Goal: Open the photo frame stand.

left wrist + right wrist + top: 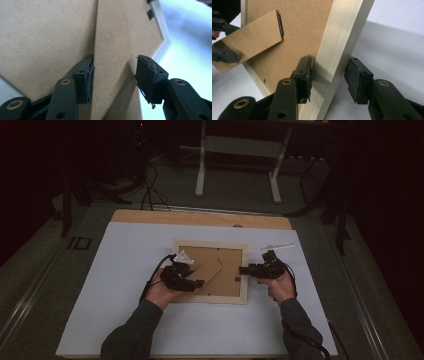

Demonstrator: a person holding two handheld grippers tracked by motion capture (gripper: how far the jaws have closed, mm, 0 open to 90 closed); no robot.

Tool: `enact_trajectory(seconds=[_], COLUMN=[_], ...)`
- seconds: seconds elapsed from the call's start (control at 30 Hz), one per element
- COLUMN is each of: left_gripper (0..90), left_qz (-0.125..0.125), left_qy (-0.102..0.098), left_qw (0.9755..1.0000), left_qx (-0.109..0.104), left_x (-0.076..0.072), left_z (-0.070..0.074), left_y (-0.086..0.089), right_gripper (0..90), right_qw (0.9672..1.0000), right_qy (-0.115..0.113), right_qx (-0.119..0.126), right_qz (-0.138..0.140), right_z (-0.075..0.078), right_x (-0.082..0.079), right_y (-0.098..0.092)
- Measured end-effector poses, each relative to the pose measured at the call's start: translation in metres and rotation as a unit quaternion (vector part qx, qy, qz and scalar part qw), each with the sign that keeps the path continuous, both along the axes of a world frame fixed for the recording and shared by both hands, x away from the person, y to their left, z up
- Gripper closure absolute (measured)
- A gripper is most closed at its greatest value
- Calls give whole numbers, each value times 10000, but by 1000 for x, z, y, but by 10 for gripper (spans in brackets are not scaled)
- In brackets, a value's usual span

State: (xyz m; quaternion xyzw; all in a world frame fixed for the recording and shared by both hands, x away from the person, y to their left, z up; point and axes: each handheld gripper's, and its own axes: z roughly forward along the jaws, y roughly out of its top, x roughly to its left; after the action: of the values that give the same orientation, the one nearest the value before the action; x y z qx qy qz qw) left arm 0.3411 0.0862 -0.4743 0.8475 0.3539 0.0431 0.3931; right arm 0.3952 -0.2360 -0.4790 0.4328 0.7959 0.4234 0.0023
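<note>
Roughly, scene: picture frame (210,271) lay face down at the middle of the white sheet (125,320).
Stand flap: brown easel flap (207,271) was hinged to the frame's backing board (312,25) and lifted off it at the free end.
Left gripper (199,282): jaws straddled the flap's free end, one pad touching its edge, the other apart from it.
Right gripper (242,270): jaws straddled the frame's right rail (339,50), inner pad against it, outer pad apart.
Doing it well: probably steady the rail firmly, then swing the flap gently about its hinge (280,24) without twisting.
</note>
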Motion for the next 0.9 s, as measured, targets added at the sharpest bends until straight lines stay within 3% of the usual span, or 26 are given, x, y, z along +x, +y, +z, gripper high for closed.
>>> enact_trajectory(seconds=[0.13, 0.43, 0.57, 0.9], left_gripper=[504, 518, 582, 586], left_qz=[-106, -127, -124, -64], left_qy=[210, 12, 64, -212], left_qw=[9997, 9996, 9999, 9994], left_qx=[35, 246, 44, 284], left_x=[3, -1, 0, -1], left_z=[-2, 1, 3, 8], left_y=[-1, -5, -2, -9], right_gripper=[573, 573, 576, 595], right_qw=[10000, 9999, 9998, 9993], right_qy=[-28, -111, -179, -339], right_qx=[7, 12, -22, -18], right_qz=[-7, -3, -10, -155], right_z=[0, 1, 3, 11], right_x=[-1, -4, -5, -8], right_y=[0, 0, -1, -4])
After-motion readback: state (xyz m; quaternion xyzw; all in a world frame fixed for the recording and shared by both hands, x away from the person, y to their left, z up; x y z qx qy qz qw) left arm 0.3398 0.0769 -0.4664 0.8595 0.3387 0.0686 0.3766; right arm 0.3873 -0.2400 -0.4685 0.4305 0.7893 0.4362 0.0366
